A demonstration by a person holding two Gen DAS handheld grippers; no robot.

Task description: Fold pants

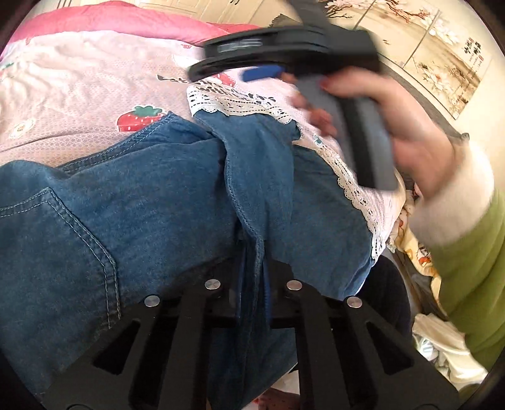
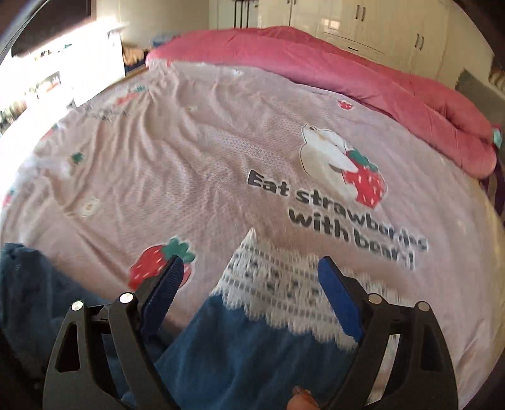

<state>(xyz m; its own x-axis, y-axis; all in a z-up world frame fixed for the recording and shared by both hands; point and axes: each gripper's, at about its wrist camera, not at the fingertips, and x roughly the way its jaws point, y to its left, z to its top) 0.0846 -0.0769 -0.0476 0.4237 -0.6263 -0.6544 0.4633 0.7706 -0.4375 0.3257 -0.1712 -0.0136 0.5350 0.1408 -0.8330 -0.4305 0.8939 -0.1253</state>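
Blue denim pants with a white lace hem lie on the pink strawberry bedsheet. My left gripper is shut on a fold of the denim, which bunches between its fingers. In the left wrist view my right gripper hovers above the lace hem, held by a hand. In the right wrist view my right gripper is open, and the lace hem and denim leg lie between and below its blue pads.
A pink quilt is heaped along the far side of the bed. White wardrobes stand behind it. The bed's edge drops off at the right in the left wrist view, with patterned fabric below.
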